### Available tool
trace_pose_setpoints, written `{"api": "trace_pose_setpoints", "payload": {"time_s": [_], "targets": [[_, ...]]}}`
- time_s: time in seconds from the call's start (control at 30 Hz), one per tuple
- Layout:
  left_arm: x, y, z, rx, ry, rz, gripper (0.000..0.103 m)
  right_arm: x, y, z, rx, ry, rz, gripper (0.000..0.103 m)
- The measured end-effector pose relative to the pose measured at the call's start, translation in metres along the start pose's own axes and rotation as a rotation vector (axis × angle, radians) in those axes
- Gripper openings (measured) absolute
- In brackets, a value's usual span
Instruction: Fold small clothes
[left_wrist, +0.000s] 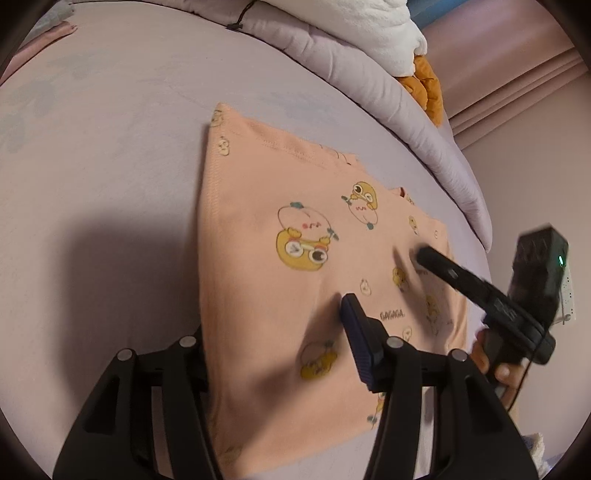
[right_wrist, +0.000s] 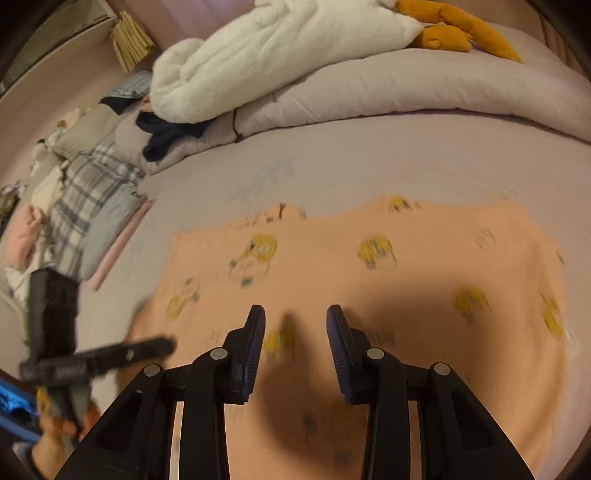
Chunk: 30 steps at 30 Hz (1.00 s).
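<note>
Two grippers hang over one garment, and neither grips anything. The right gripper (right_wrist: 295, 325) has its blue-padded fingers spread with a plain gap between them, poised above the cloth's near middle. The left gripper (left_wrist: 273, 332) shows only one padded finger (left_wrist: 356, 332) over the fabric; the other is hidden under the cloth's left edge or out of sight, so I cannot tell whether it is parted or closed.

Beneath both lies the peach cartoon-print garment (left_wrist: 295, 240), flat on the pale lilac bedsheet (left_wrist: 110, 147) and apparently already folded at least once, with a stitched hem running along its far side. By my judgement it is light, thin knit cotton: limp, not slippery, and prone to dragging or wrinkling if pinched mid-panel. A corner or hemmed edge looks the better hold.

In the left wrist view its long axis runs away from the camera, the hem at the far end; in the right wrist view it lies crosswise.

Farther off sit a rolled lilac quilt (right_wrist: 406, 92), a white fleece blanket (right_wrist: 258, 55) and stacked plaid clothing (right_wrist: 96, 192).
</note>
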<state>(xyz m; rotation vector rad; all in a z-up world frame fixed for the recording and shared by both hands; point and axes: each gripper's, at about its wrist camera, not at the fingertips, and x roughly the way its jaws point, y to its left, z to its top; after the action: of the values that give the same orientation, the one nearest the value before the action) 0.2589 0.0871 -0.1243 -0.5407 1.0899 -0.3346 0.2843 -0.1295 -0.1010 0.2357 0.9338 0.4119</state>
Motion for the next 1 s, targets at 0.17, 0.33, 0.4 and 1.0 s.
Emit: {"api": "trace_pose_setpoints", "payload": {"time_s": [0.17,0.33,0.4,1.0], "targets": [[0.004,0.000,0.004,0.017,0.002,0.060,0.036,0.026,-0.005,0.003,0.008,0.021,-0.098,0.026],[0.005,0.000,0.004,0.023,0.008,0.084,0.032,0.009,0.003,-0.003,-0.033,0.044,-0.120,0.025],[0.005,0.000,0.006,0.017,0.010,0.084,0.031,-0.011,0.012,-0.014,-0.042,0.041,-0.054,0.025],[-0.021,-0.031,0.014,-0.005,-0.035,0.073,0.015,-0.065,0.025,-0.090,-0.079,0.096,0.039,0.025]]}}
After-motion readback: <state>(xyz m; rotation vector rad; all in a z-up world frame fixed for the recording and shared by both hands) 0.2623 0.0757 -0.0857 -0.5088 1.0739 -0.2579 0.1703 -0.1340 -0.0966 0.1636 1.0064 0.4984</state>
